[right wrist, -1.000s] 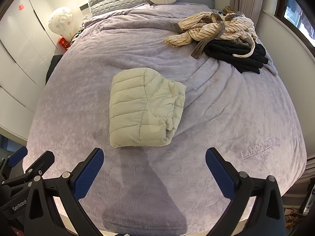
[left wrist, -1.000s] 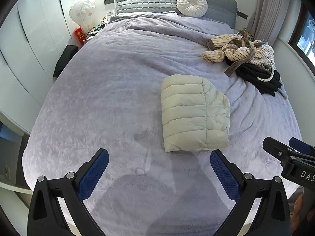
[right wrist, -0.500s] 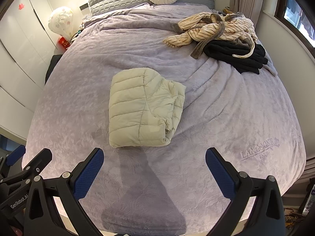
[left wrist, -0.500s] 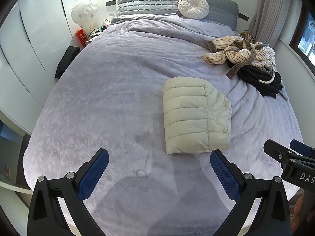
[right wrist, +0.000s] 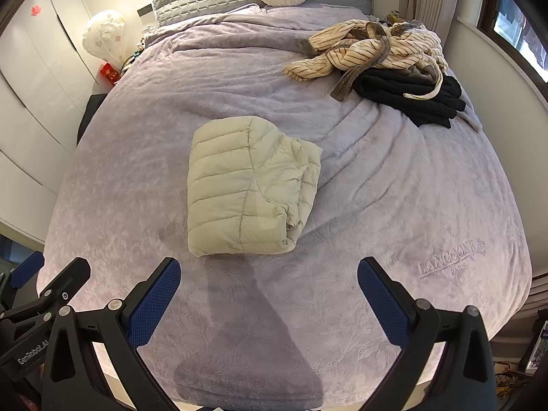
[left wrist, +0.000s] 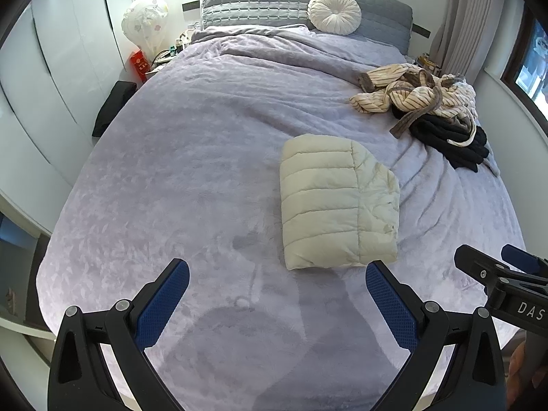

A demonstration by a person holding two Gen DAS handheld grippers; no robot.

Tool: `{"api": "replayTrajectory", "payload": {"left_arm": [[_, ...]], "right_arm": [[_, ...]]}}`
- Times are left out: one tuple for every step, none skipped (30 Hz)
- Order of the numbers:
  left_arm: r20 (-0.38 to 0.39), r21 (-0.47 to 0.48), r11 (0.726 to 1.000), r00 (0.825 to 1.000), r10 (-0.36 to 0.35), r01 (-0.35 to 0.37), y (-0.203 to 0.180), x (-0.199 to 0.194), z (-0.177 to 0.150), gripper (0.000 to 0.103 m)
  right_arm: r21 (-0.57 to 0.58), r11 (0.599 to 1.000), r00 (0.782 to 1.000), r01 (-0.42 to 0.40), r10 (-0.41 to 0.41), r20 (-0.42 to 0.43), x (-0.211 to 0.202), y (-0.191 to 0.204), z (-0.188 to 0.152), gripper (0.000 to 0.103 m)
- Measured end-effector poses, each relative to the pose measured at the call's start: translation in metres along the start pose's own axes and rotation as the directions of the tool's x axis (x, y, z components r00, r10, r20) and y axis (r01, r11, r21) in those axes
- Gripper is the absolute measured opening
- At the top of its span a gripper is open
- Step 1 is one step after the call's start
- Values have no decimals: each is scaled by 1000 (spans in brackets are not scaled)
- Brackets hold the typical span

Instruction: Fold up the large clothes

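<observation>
Folded cream jacket (left wrist: 339,205) lies on bed (left wrist: 191,157). Striped robe (right wrist: 370,53) on dark clothes (right wrist: 407,97), far corner. Left gripper (left wrist: 277,291) and right gripper (right wrist: 269,286): both wide open, empty.

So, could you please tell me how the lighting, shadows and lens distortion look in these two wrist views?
Left wrist view: fisheye bows the wardrobe doors; the wall above the headboard is blown out; soft shadows fall on the bedspread ahead of the open left claw. Right wrist view: same barrel curve; a long dark shadow runs from the folded puffer jacket toward the open right claw.
</observation>
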State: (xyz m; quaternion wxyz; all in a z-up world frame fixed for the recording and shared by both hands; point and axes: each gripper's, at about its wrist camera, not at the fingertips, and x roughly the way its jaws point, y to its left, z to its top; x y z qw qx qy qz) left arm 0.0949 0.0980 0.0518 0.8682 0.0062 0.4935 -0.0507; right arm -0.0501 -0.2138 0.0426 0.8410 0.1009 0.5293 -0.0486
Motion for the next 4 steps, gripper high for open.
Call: {"api": "replayTrajectory", "payload": {"left_arm": [[1, 3, 1000, 1000, -1, 1, 0, 0, 0, 103], [1, 6, 1000, 1000, -4, 4, -1, 0, 0, 103], [-1, 9, 1000, 1000, -7, 7, -1, 1, 0, 103], [-2, 11, 1000, 1000, -8, 8, -2, 1, 0, 103]], "right_arm": [[0, 1000, 1000, 0, 0, 0, 0, 0, 1, 103], [0, 1000, 1000, 0, 0, 0, 0, 0, 1, 103], [1, 1000, 1000, 0, 0, 0, 0, 0, 0, 103], [-1, 1000, 1000, 0, 0, 0, 0, -1, 1, 103]]}}
